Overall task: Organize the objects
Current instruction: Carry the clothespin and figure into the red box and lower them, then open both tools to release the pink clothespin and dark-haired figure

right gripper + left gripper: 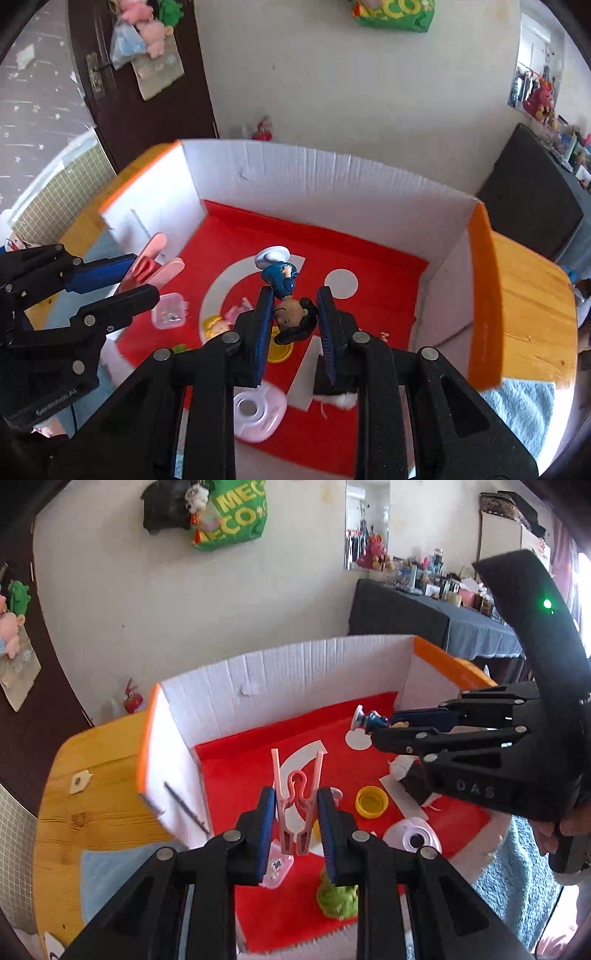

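My left gripper [297, 799] is shut on a pink clothes peg [297, 812], which stands upright between the blue pads above the box floor. The left gripper [142, 277] also shows at the left of the right wrist view, with the peg [157, 258] sticking out of it. My right gripper [293, 297] is shut on a small figurine [286, 291]: dark hair, blue body, white base, held head toward the camera. The left wrist view shows that gripper [382, 725] reaching in from the right with the figurine [369, 718]. Both hang over an open cardboard box [280, 657] with white walls and a red floor.
On the box floor lie a yellow cap [371, 801], a green toy [338, 901], a clear little case [170, 310], a pink round case [258, 410] and a yellow-haired doll [216, 326]. The box sits on a wooden table [532, 295]. A hand [554, 834] holds the right gripper.
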Demonstrator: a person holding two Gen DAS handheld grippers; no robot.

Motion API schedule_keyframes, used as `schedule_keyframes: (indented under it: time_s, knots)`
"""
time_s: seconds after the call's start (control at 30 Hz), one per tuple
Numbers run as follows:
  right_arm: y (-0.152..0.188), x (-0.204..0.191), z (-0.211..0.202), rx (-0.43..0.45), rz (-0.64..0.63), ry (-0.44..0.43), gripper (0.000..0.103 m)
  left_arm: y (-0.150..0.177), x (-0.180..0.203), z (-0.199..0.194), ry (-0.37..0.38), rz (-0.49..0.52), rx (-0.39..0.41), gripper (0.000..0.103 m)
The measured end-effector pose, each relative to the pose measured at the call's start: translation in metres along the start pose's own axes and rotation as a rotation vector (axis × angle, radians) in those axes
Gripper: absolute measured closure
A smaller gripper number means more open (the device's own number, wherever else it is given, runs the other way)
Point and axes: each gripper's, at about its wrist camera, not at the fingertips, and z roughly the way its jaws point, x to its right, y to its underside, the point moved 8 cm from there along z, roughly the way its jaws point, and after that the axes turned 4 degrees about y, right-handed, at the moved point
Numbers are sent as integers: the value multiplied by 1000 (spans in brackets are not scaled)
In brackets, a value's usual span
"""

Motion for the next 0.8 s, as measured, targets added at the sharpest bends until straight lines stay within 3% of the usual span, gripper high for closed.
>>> schedule_keyframes:
  time_s: [0.27,0.8]
  knots:
    - [3,5,46,-143,-15,38,81,-6,-9,47,-16,-30,-105,79]
    - [22,5,56,-217,-36,44,81,8,-23,77,-50,-45,-215,79]
